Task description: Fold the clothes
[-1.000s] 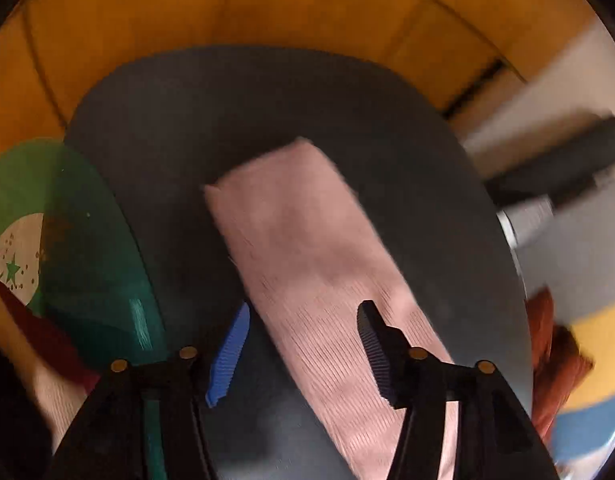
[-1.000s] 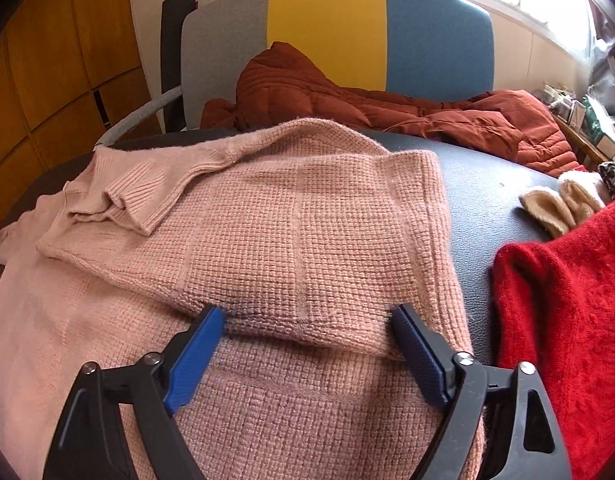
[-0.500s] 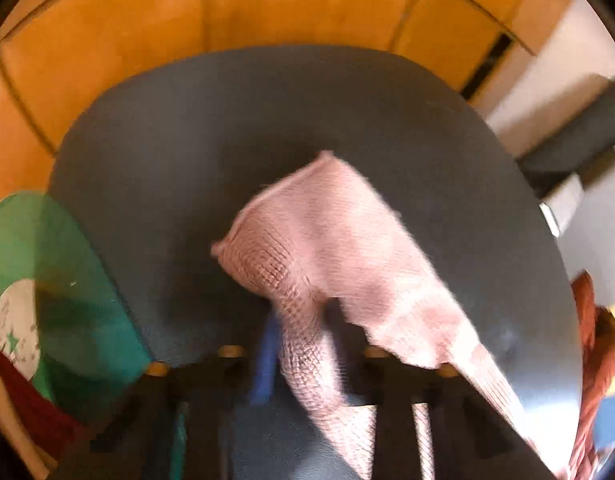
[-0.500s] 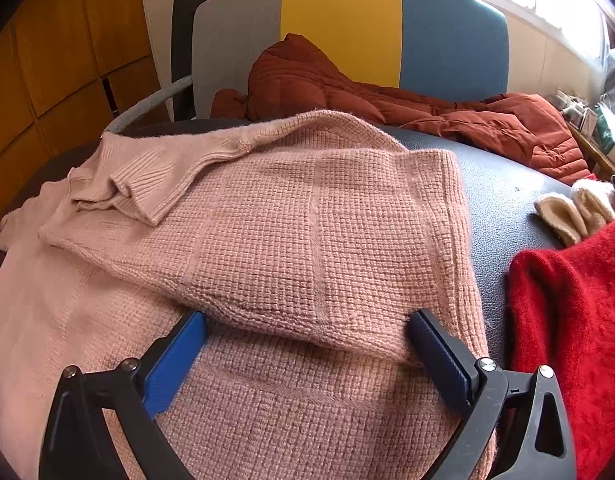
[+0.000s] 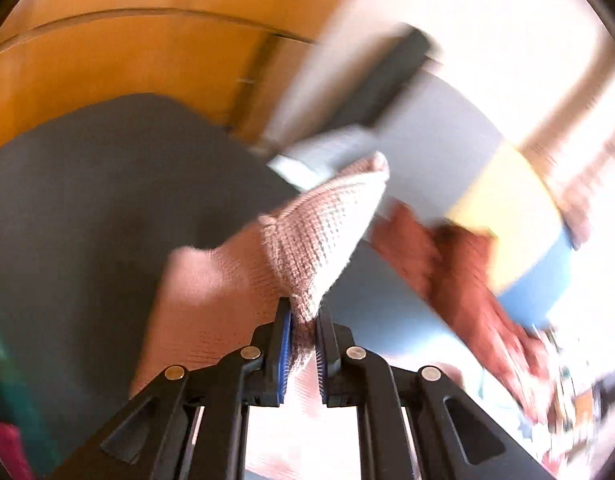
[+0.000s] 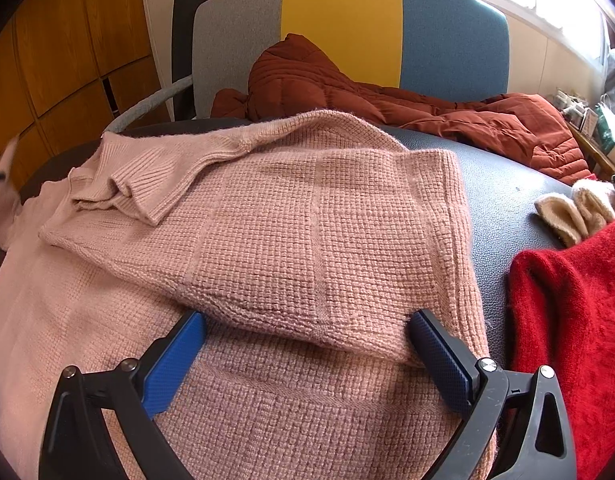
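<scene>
One pink knit sweater (image 6: 291, 240) lies on the dark counter (image 6: 503, 184), one side folded over its body. The left gripper (image 5: 303, 320) has just been closing: its fingers pinch a sleeve (image 5: 319, 240) of the sweater, lifted clear of the counter. The right gripper (image 6: 307, 340) has its fingers spread to full width, flanking the folded edge without clamping it. One red garment (image 6: 575, 320) and one cream item (image 6: 575, 208) lie alongside. One rust quilted jacket (image 6: 387, 96) lies on one grey-yellow-blue chair (image 6: 343, 20). Wood panelling (image 6: 59, 60) lines the wall.

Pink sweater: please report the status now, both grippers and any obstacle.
Left gripper just closed, shut on pink sweater sleeve, lifted. Right gripper open over the folded body, gripping nothing. Red garment lies beside the sweater on the right.
</scene>
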